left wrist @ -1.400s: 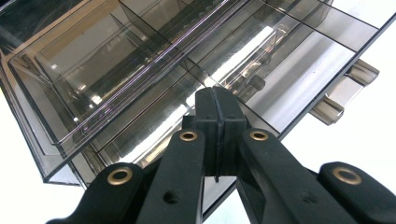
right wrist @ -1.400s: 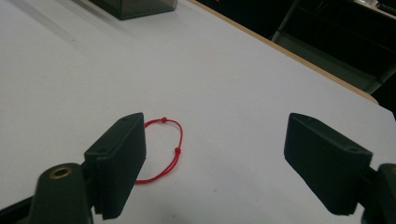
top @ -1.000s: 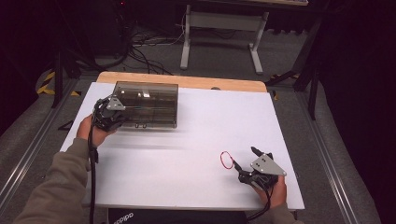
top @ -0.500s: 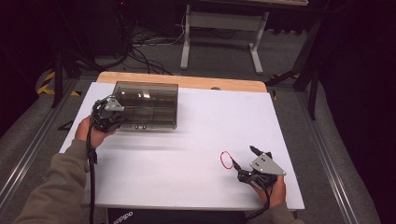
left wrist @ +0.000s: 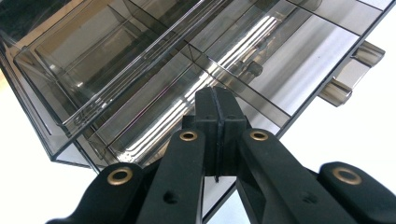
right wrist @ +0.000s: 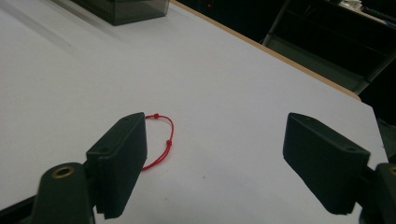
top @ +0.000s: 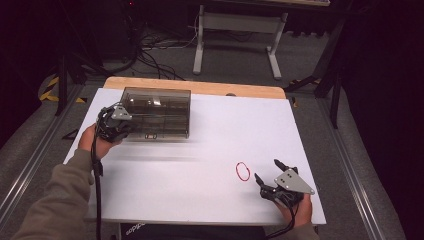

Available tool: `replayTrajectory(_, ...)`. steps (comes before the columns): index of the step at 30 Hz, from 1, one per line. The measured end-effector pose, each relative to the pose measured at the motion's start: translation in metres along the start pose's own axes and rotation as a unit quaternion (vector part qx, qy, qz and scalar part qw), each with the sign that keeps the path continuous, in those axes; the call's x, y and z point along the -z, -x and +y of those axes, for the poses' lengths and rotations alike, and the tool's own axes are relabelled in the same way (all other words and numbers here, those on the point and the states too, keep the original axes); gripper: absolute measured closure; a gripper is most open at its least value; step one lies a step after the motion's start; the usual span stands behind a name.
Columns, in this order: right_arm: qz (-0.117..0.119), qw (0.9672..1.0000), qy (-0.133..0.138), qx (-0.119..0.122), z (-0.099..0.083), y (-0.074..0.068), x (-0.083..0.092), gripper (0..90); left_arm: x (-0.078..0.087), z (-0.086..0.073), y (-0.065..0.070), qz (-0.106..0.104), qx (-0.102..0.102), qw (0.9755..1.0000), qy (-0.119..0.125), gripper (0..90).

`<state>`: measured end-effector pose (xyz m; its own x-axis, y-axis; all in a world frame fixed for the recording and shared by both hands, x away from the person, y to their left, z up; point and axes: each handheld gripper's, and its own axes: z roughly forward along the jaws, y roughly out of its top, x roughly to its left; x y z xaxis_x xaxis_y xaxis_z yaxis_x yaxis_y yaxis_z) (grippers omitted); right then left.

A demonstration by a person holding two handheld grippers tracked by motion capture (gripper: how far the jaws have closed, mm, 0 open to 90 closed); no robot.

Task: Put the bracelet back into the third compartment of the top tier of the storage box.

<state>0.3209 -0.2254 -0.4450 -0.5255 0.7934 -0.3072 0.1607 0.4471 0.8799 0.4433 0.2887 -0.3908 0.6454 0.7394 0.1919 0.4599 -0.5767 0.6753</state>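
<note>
We see the R gripper (top: 266,176) wide open, empty; red cord loop (top: 242,171) lies on bench (top: 210,200) just to its left-front, by the left jaw. L gripper (top: 116,121) shut, nose on smoky box (top: 157,112), well apart from the loop — R is nearer.

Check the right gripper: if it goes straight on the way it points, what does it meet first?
Probably the red string bracelet, lying on the white table just ahead of the open right gripper. In the right gripper view it sits by one pad, so the gripper may pass just beside it.
</note>
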Motion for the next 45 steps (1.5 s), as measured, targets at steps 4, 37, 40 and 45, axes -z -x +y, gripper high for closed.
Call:
replayTrajectory(4, 0.001, 1.0000, 0.001, -0.001, 0.000, 0.000, 0.000, 22.7, 0.001, -0.001, 0.001, -0.001, 0.000, 1.0000, -0.002, 89.7)
replayTrajectory(37, 0.006, 1.0000, -0.001, 0.003, 0.002, -0.001, -0.004, 22.9, 0.009, -0.012, -0.004, 0.033, 0.001, 0.9994, -0.004, 89.7)
replayTrajectory(40, 0.007, 1.0000, -0.003, 0.004, 0.002, -0.001, -0.004, 22.9, 0.011, -0.015, -0.007, 0.034, 0.004, 0.9994, -0.004, 89.6)
replayTrajectory(45, 0.007, 1.0000, -0.004, 0.004, 0.002, -0.002, -0.004, 23.0, 0.012, -0.018, -0.008, 0.039, 0.007, 0.9992, -0.005, 89.7)
